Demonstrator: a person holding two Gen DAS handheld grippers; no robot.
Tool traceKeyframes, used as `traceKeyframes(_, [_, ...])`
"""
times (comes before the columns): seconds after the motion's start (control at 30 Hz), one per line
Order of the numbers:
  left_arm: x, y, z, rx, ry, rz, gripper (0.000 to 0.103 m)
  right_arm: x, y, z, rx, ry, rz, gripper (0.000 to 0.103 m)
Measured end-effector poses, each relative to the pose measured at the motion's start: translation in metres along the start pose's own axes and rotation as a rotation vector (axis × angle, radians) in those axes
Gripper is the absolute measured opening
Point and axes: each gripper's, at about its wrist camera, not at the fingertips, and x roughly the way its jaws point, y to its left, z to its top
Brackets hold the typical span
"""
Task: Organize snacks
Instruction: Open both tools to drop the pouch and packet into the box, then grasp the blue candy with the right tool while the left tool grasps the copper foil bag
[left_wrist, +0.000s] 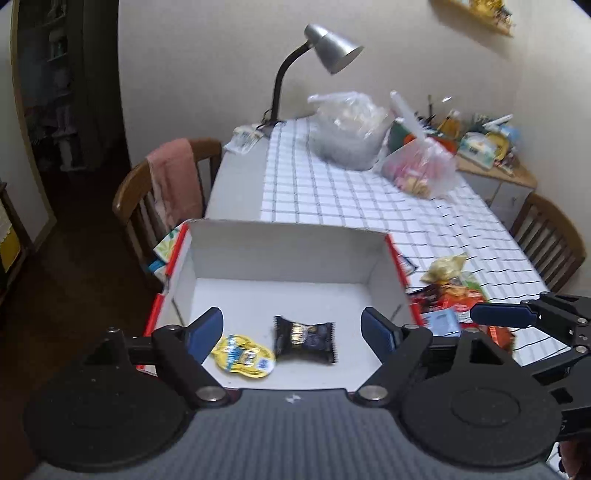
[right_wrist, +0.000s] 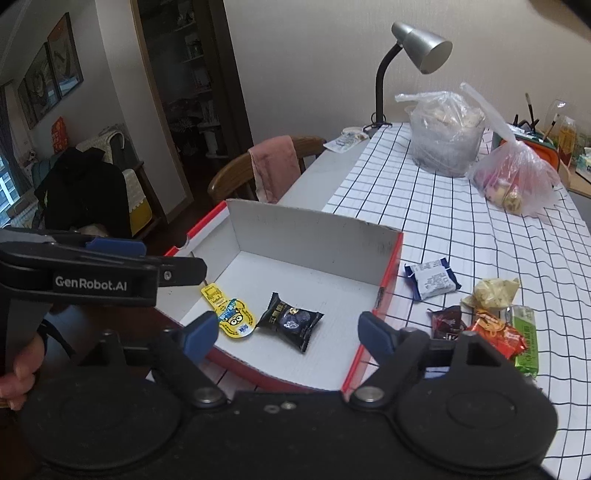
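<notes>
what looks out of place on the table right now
Only two snacks lie in the white box: a black packet and a yellow one. The rest sit loose on the checked cloth to its right: a blue-white packet, then a jumbled heap. Nothing looks spilled or torn.

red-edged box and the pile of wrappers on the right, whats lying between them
In the right wrist view, one white snack packet with dark blue ends lies on the checked tablecloth between the red-edged white cardboard box and the pile of wrappers.
</notes>
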Motion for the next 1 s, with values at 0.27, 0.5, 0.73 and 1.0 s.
traceKeyframes(0.27, [-0.015, -0.03, -0.011, -0.025, -0.045, -0.064, 0.1, -0.035, -0.016, -0.017, 0.001, -0.055, -0.006, 0.097])
traceKeyframes(0.5, [-0.008, -0.072, -0.029, -0.027, -0.002, -0.117, 0.102, -0.065, -0.05, -0.043, -0.016, -0.067, -0.051, 0.103])
traceKeyframes(0.73, [0.008, -0.122, -0.05, -0.014, 0.043, -0.101, 0.102, -0.077, -0.099, -0.074, -0.014, -0.011, -0.111, 0.103])
traceKeyframes(1.0, [0.034, -0.163, -0.065, 0.011, 0.094, -0.04, 0.102, -0.073, -0.142, -0.101, -0.024, 0.059, -0.126, 0.102])
